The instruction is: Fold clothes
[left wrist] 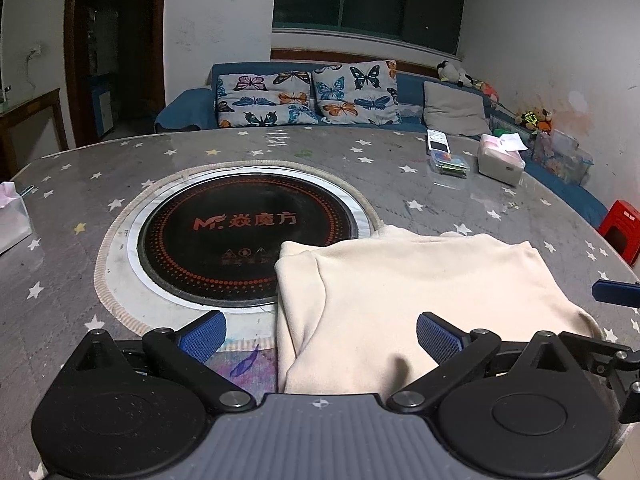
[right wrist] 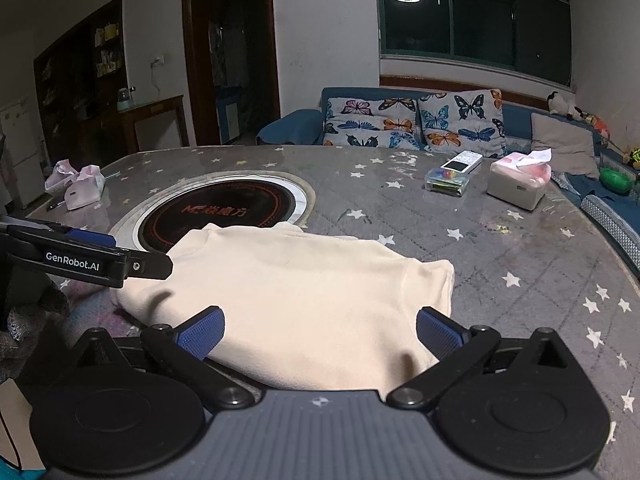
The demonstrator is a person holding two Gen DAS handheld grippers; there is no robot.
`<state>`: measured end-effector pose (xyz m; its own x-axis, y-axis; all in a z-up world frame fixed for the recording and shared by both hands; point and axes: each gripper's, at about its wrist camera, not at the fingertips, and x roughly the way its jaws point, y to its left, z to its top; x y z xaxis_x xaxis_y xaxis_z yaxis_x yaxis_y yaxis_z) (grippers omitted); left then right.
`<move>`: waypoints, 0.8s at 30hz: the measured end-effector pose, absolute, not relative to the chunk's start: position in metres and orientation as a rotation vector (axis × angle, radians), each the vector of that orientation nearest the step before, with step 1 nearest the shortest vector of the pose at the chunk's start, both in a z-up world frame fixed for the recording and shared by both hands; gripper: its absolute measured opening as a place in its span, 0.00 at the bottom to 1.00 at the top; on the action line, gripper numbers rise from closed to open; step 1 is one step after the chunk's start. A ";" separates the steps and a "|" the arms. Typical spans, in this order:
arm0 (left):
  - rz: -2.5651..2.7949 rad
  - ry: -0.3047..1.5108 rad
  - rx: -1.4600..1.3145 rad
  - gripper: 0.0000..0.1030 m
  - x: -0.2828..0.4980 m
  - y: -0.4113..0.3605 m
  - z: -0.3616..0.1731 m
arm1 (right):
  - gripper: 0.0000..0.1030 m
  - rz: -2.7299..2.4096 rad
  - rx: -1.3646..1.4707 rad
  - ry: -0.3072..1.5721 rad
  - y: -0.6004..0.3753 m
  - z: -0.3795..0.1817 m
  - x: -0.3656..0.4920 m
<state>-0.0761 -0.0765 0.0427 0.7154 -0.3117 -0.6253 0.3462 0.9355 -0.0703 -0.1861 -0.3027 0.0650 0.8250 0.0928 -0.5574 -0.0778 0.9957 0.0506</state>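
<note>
A cream garment [left wrist: 420, 296] [right wrist: 296, 300] lies folded into a rough rectangle on the grey star-patterned table [left wrist: 64, 272] [right wrist: 520, 248], its far left corner overlapping the round black cooktop [left wrist: 244, 236] [right wrist: 224, 208]. My left gripper [left wrist: 320, 338] hovers open over the garment's near left edge, holding nothing. My right gripper [right wrist: 320, 330] is open over the garment's near edge, nothing between its blue pads [right wrist: 202, 334]. In the right wrist view the left gripper's black body [right wrist: 86, 262] shows at the garment's left side. A blue fingertip [left wrist: 616, 292] of the right gripper enters the left wrist view at the right.
A white tissue box [left wrist: 500, 160] [right wrist: 520, 182], a clear plastic box [left wrist: 450, 164] [right wrist: 446, 182] and a remote [left wrist: 438, 142] [right wrist: 462, 162] sit at the table's far right. Pink tissue packs [right wrist: 76, 186] lie far left. A blue sofa [left wrist: 304, 96] with butterfly cushions stands behind; a red stool [left wrist: 624, 232] at right.
</note>
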 end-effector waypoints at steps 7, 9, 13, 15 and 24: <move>-0.359 0.667 0.056 1.00 -0.085 -0.074 0.046 | 1.00 0.096 -0.001 0.568 -0.294 0.069 -0.195; -0.360 0.663 0.057 1.00 -0.089 -0.073 0.047 | 1.00 0.098 -0.008 0.560 -0.292 0.070 -0.197; -0.365 0.659 0.056 1.00 -0.097 -0.072 0.048 | 1.00 0.104 -0.023 0.549 -0.287 0.073 -0.203; -0.369 0.658 0.057 1.00 -0.101 -0.071 0.049 | 1.00 0.113 -0.030 0.548 -0.284 0.074 -0.205; -0.360 0.649 0.058 1.00 -0.117 -0.066 0.049 | 1.00 0.170 -0.071 0.555 -0.266 0.077 -0.215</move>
<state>-0.1169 -0.0661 0.0490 0.7369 -0.3096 -0.6009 0.3458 0.9365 -0.0584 -0.2147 -0.2660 0.0766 0.8364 0.1414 -0.5296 -0.1796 0.9835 -0.0212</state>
